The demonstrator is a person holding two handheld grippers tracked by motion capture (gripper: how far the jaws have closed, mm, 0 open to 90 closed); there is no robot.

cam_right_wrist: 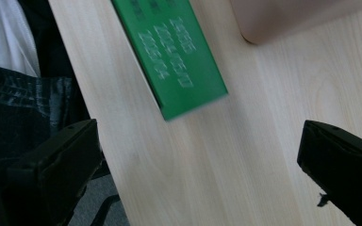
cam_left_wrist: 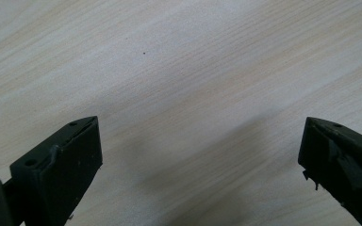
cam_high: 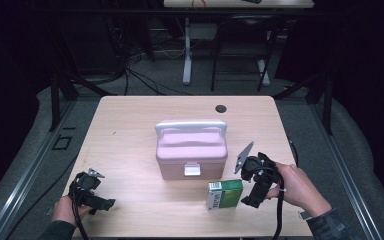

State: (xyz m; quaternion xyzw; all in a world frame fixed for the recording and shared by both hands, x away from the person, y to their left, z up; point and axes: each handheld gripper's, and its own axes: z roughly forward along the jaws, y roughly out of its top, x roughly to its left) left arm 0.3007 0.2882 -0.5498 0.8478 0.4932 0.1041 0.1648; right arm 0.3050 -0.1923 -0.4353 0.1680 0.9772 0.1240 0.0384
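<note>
My right tongs are wide open, holding nothing, just beside the green box near the desk edge. A bump could push it off (my left tongs gape wide too).

A lab: metal frame rig, floor cables, workbench, dark surroundings.
</note>
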